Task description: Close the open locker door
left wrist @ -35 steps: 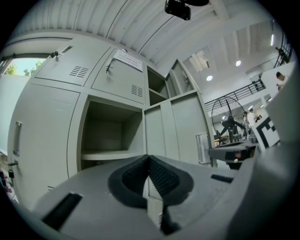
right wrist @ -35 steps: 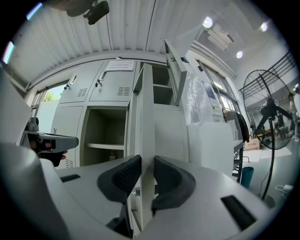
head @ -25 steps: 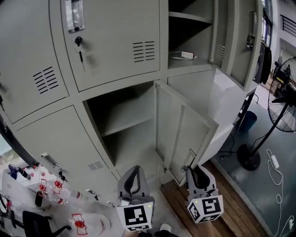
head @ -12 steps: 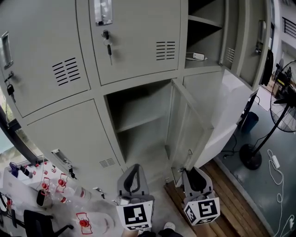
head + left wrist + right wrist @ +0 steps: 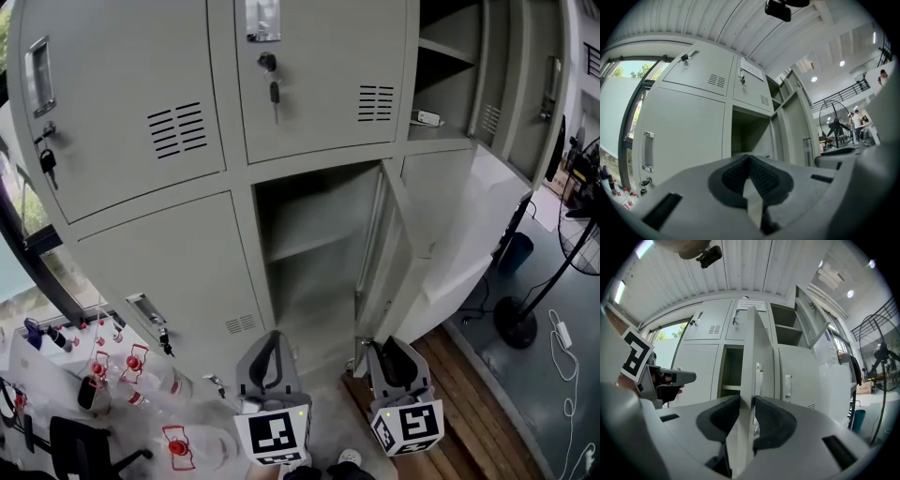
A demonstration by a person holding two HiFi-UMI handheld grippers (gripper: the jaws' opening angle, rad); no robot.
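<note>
At the free edge of the open locker door (image 5: 401, 267), the right gripper (image 5: 394, 345) is on it. The door's upright edge (image 5: 745, 380) runs straight up between the 2 jaws, and the pads look to be just touching either face as they ease apart. The door stands out towards us, hinged on the right of the empty compartment (image 5: 314, 253), so closing it means a swing to the left. The left gripper (image 5: 270, 337) hangs beside it, jaws together on nothing, clearly the farther one.

This is looking like a workshop hall: grey metal lockers (image 5: 309, 84) are lining a wall, a pedestal fan (image 5: 514, 324) is standing nearby, and corrugated roofing (image 5: 740, 268) is spanning overhead.
</note>
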